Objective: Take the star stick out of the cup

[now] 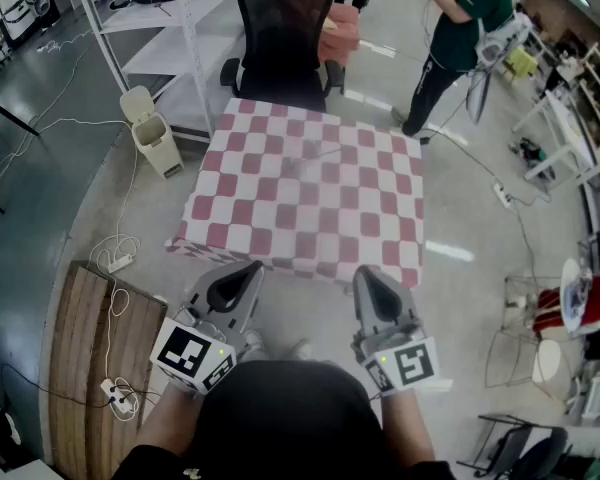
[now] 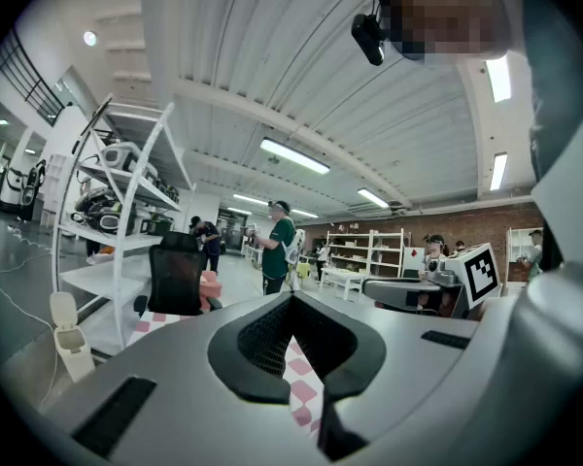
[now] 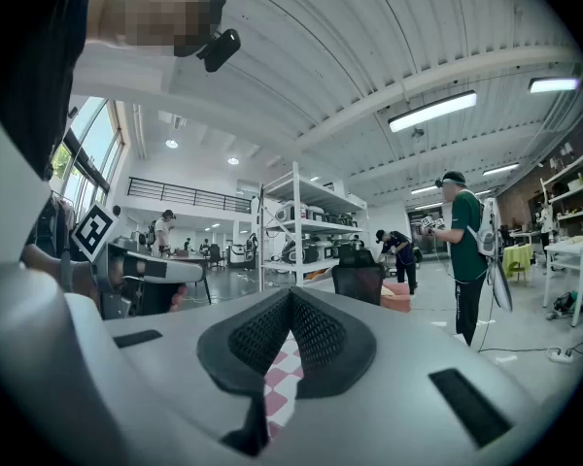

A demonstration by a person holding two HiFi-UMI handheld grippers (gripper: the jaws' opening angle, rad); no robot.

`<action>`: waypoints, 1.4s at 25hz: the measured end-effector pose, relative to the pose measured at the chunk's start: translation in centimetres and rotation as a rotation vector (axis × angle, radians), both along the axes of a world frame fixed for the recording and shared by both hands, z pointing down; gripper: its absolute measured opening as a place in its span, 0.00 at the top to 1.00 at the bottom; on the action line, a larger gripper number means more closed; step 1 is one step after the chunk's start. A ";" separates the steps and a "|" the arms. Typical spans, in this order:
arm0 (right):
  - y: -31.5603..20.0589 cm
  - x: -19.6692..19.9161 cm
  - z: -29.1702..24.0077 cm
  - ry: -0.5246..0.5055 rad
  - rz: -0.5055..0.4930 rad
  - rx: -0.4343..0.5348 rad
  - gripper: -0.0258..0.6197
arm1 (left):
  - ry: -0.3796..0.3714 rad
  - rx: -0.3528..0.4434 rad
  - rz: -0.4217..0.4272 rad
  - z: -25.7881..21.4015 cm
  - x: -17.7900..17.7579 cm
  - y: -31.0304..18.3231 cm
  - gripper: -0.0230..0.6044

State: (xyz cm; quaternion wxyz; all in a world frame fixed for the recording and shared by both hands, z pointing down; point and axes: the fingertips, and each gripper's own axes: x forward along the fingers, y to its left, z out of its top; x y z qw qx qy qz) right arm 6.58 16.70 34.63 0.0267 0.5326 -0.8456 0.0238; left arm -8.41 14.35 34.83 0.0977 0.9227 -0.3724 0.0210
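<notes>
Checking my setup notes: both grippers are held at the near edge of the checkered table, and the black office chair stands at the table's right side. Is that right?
Not quite. The black office chair stands at the far side of the checkered table, not its right side, as the head view shows. The left gripper and right gripper are indeed held at the table's near edge.

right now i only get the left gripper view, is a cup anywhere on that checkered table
observer: the head view takes in the whole checkered table, and no cup or star stick shows on it.
operator: is the right gripper holding anything
observer: no, the right gripper is shut with nothing between its jaws.
operator: where are both grippers
observer: the right gripper and the left gripper are held close to the person's body, tips pointing at the table's near edge.
</notes>
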 end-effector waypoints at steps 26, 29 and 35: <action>-2.8 -5.0 1.6 -0.017 0.077 0.007 0.94 | -0.021 -0.042 0.131 3.2 -5.1 -2.7 0.90; -3.9 -4.6 2.3 -0.011 0.074 -0.017 0.94 | -0.022 -0.044 0.103 3.5 -5.3 -3.8 0.90; -7.3 -3.2 3.1 -0.001 0.018 -0.030 0.94 | -0.012 -0.060 0.044 3.8 -4.3 -6.9 0.90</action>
